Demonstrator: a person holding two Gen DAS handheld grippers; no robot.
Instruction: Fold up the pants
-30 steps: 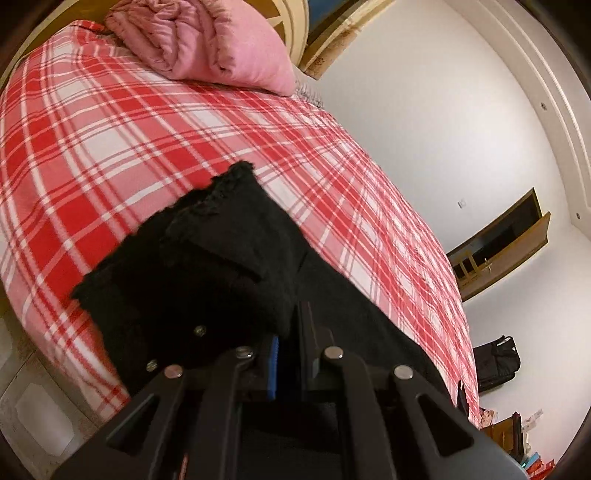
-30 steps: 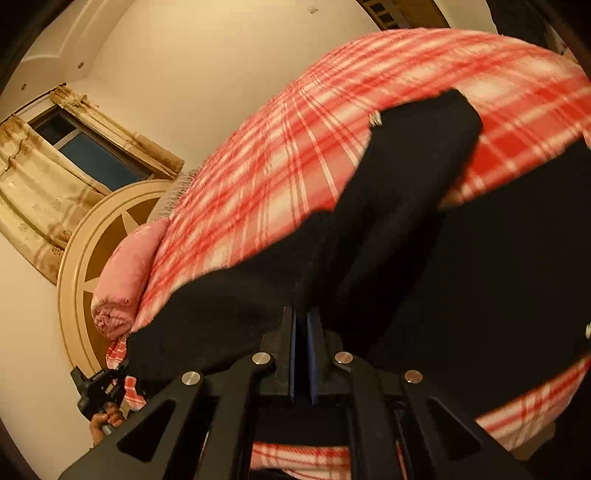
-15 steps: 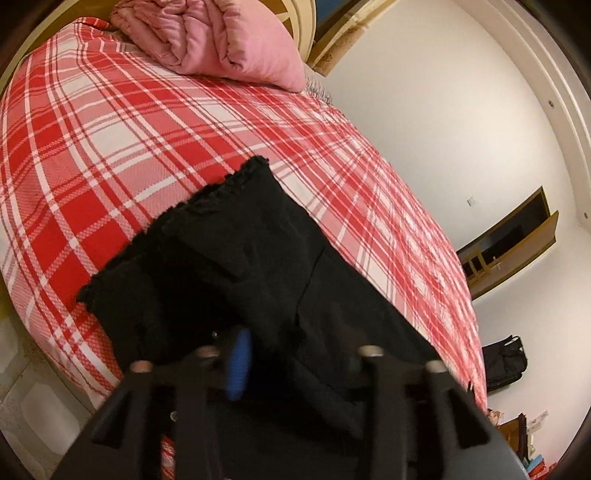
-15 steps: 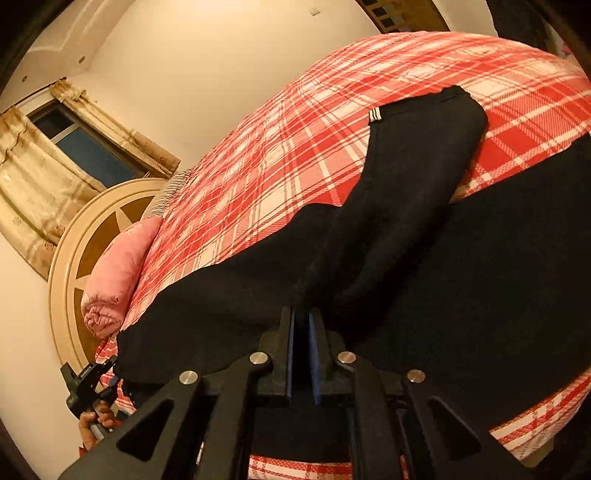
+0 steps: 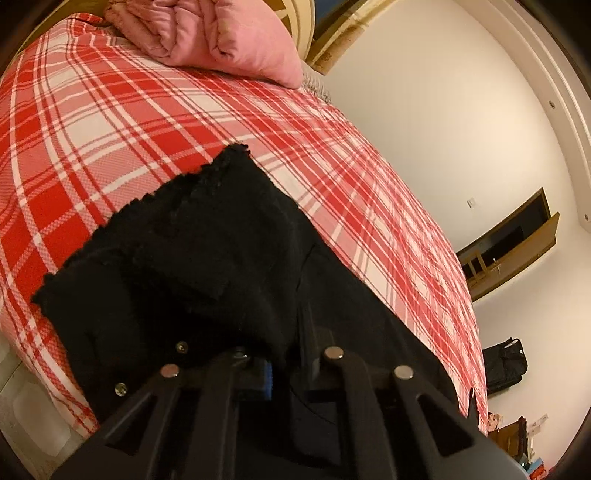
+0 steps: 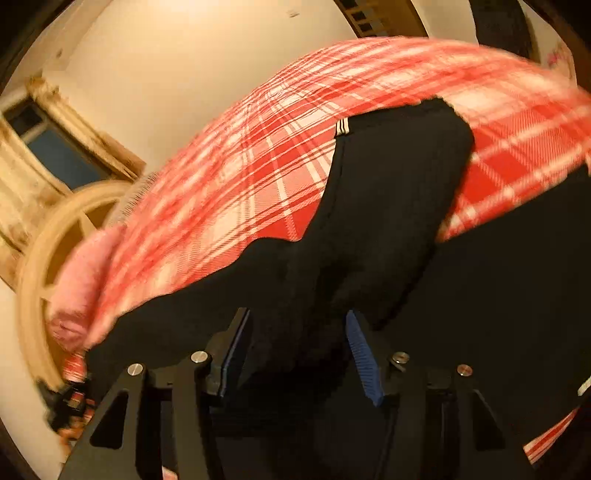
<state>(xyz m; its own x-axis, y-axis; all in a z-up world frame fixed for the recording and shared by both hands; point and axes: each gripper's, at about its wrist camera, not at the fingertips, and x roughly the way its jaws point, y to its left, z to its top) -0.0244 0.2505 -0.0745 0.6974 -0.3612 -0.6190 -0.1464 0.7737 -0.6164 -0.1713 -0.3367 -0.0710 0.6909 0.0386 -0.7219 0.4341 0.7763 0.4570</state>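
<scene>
Black pants lie on the red and white plaid bed, their frayed leg hems towards the pillow. My left gripper sits low over the pants near the bed's edge; black cloth lies between and over its fingers, and its jaws stand a little apart. In the right wrist view the pants show a folded part with a small striped tag. My right gripper is open, its blue pads wide apart around a bunch of black cloth. That view is blurred.
A pink pillow lies at the head of the bed by a round wooden headboard. A curtained window is behind it. A wooden wall shelf and a black bag stand past the bed's far side.
My right gripper was shut on the pants and has now opened wide and is moving. My left gripper opened half a second ago and now stands narrower over the cloth.
</scene>
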